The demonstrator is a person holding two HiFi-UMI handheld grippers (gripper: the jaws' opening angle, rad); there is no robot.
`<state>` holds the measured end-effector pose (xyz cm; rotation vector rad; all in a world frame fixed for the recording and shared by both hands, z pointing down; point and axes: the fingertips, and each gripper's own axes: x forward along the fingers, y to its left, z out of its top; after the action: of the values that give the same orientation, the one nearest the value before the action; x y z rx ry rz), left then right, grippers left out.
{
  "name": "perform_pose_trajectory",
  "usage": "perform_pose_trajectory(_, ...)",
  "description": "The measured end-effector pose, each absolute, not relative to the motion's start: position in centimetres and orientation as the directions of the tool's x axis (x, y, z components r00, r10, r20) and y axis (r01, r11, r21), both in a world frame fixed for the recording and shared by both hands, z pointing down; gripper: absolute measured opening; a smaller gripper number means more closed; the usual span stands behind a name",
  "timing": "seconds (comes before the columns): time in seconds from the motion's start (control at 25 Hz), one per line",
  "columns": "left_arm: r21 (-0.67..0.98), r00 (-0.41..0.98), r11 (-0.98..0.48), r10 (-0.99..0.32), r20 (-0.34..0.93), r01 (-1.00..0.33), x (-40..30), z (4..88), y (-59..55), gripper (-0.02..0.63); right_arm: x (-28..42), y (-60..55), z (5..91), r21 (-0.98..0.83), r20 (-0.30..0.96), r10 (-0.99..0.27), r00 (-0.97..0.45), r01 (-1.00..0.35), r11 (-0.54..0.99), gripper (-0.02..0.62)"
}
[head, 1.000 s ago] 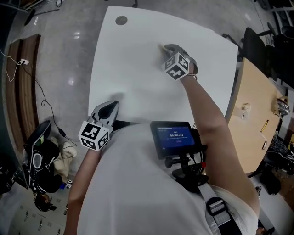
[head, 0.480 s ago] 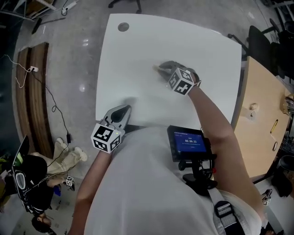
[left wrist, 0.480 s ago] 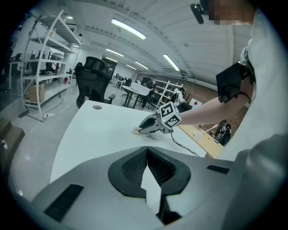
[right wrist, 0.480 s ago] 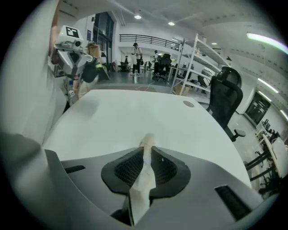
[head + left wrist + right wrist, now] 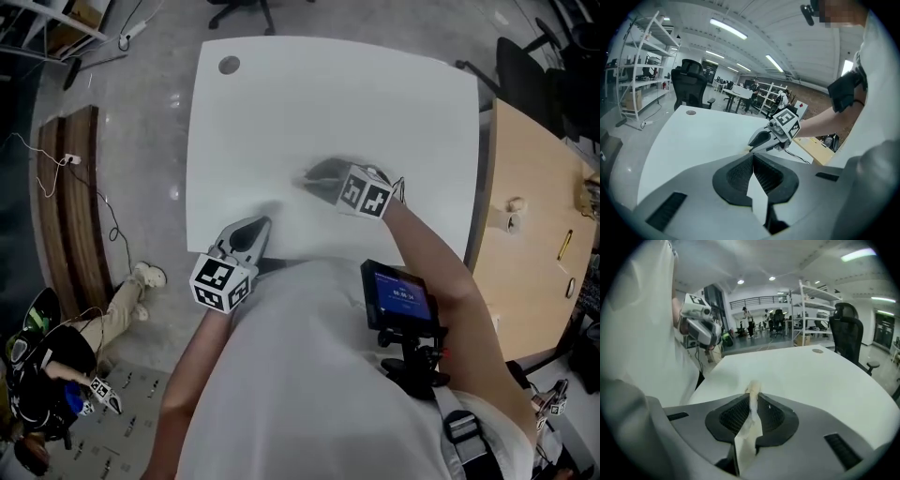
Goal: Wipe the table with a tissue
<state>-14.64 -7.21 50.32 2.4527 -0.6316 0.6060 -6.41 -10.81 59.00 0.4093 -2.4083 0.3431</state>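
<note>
The right gripper (image 5: pixel 307 178) has swept back across the white table (image 5: pixel 281 103) from its far middle, where it stood a second ago, to a spot close in front of the person. It now points toward the table's left side rather than away from the body. Its jaws are closed most of the way and pinch a crumpled white tissue (image 5: pixel 751 401), which runs up between the pads and pokes out past the tips, down at the tabletop.

The left gripper (image 5: pixel 261 227) has edged a little inward along the table's near left edge. Its jaws meet at the tips with nothing between them, and it hovers just above the surface, near the right gripper but apart from it.

By count there are two grippers, each with one marker cube. There is one tissue and one white table, which has a single round grey cap (image 5: pixel 228 65) at its far left corner. One wooden desk (image 5: pixel 530 225) stands just beside the table on the right. One small device with a lit blue screen (image 5: pixel 403 295) hangs at the person's chest.
</note>
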Motion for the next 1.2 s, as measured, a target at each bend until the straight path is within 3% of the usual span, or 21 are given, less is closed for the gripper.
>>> perform_pose_trajectory(0.44, 0.364, 0.804, -0.771, -0.302, 0.513, -0.522, -12.0, 49.9, -7.1, 0.006, 0.9, -9.3, 53.9, -0.269, 0.473, -0.516, -0.714, -0.675, 0.687, 0.058)
perform_pose_trajectory(0.8, 0.368, 0.844, -0.827, -0.215, 0.491, -0.424, -9.3, 50.1, -5.8, 0.006, 3.4, -4.1, 51.6, -0.237, 0.437, -0.631, -0.641, -0.759, 0.606, 0.058)
perform_pose_trajectory(1.2, 0.37, 0.868, -0.852, -0.176, 0.463, -0.37, -9.6, 50.0, -4.3, 0.006, 5.5, -0.8, 50.0, -0.296, 0.378, -0.792, -0.479, -0.873, 0.387, 0.058)
